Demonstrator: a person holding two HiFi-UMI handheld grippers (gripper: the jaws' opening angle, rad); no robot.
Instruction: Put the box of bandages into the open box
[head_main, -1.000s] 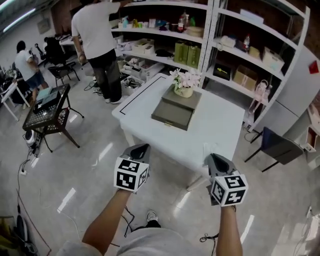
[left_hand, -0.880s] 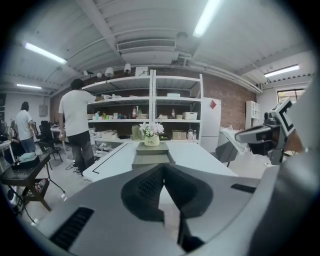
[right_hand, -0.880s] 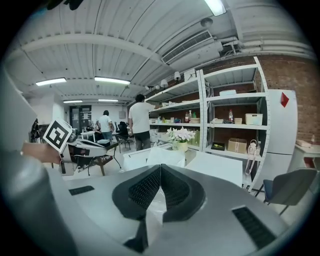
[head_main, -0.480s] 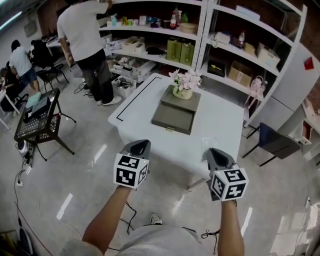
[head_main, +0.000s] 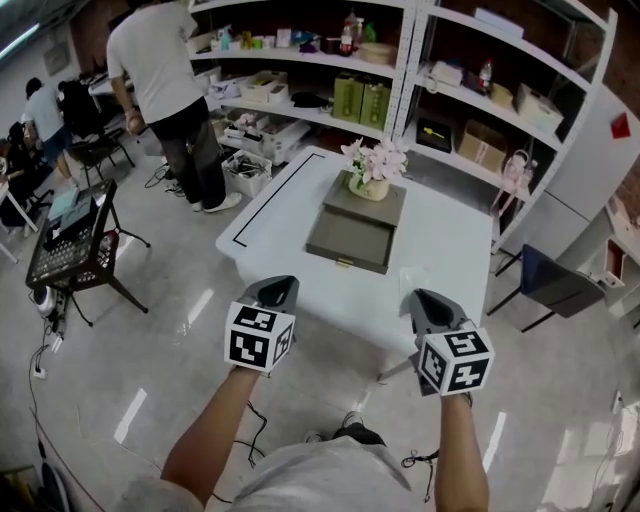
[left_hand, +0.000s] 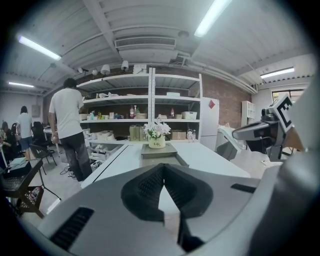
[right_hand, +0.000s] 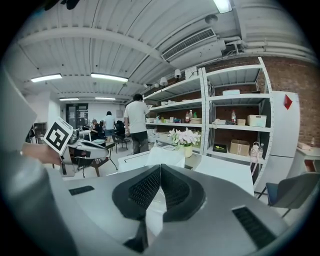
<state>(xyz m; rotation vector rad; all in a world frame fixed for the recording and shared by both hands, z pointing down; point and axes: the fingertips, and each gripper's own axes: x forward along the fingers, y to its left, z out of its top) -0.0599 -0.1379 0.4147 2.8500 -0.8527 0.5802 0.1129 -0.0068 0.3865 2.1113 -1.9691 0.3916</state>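
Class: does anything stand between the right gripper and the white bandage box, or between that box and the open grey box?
Nothing visible does. The right gripper points straight at the bandage box, and only bare table lies between it and the open box.

Your left gripper (head_main: 280, 286) and right gripper (head_main: 421, 297) have smooth, matt grey plastic shells. Their black pads (left_hand: 146, 189) are finely ribbed and look rubbery. The cubes (head_main: 261, 337) carry flat black-and-white print with a slight sheen. The table (head_main: 440, 250) has a smooth, matt white top. The box (head_main: 352, 238) on it is dull grey-green and looks like card. The floor (head_main: 170, 330) is glossy, streaked with bright reflections. The shelves (head_main: 410, 70) look like white-painted metal, the wall (right_hand: 295, 75) is rough red brick, and the cart (head_main: 75, 240) is black wire mesh.
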